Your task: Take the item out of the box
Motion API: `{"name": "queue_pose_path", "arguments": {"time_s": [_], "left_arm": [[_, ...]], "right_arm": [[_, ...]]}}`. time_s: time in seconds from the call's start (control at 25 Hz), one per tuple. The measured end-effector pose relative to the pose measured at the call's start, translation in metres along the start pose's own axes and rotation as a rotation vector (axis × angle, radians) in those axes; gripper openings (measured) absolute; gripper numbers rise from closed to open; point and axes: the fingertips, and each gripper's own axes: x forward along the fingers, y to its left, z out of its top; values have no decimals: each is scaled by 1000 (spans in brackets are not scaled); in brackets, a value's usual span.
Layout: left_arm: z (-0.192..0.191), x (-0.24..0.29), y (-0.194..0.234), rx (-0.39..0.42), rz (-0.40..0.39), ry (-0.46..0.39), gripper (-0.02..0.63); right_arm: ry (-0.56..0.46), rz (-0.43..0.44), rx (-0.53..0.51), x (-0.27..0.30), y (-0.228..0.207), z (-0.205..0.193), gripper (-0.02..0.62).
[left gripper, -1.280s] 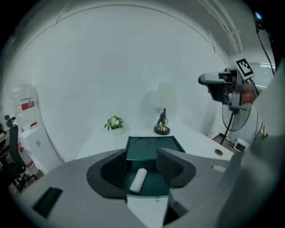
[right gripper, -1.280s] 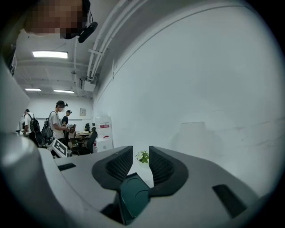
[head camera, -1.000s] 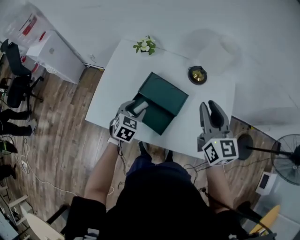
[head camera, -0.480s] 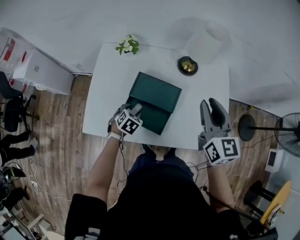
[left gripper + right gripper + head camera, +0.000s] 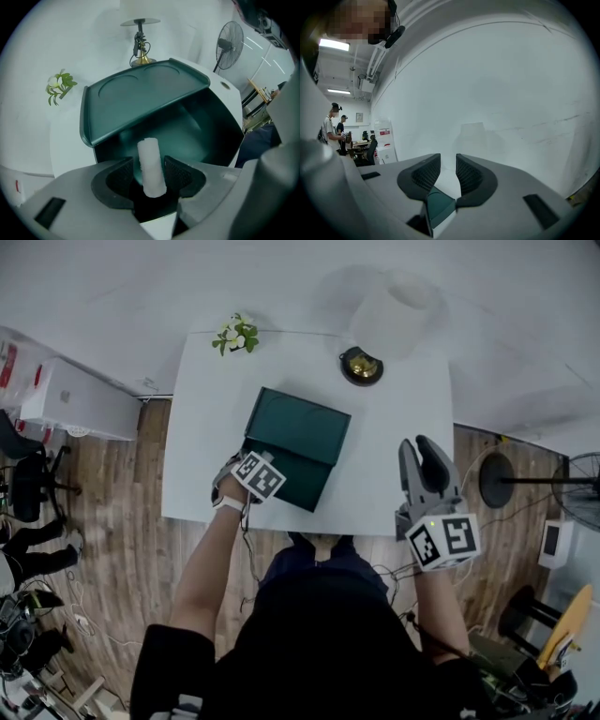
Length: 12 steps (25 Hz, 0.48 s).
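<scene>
- Holding the white roll [image 5: 149, 154] between its pads, the left tool [image 5: 149, 165] sits at the near edge of the open box [image 5: 140, 96]; the roll's long axis runs along the jaws.
- Right tool [image 5: 444, 171] hangs well apart to the right of the counter [image 5: 394, 460], jaws closing on nothing.

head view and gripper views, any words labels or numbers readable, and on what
Nothing can be read.
No print shows on the green box or the white roll.
The marker cubes carry only square patterns, no words.
The red label on the white cabinet is too small to read.
</scene>
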Motion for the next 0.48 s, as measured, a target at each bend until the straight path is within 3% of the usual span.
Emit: {"name": "queue_pose_path", "arguments": {"time_s": [0.24, 0.48], "left_arm": [[-6, 11, -6, 19, -12, 100, 171], [1, 3, -4, 3, 28, 62, 132]], "right_arm": [[0, 9, 10, -4, -10, -3, 104], [0, 37, 13, -6, -16, -3, 100]]}}
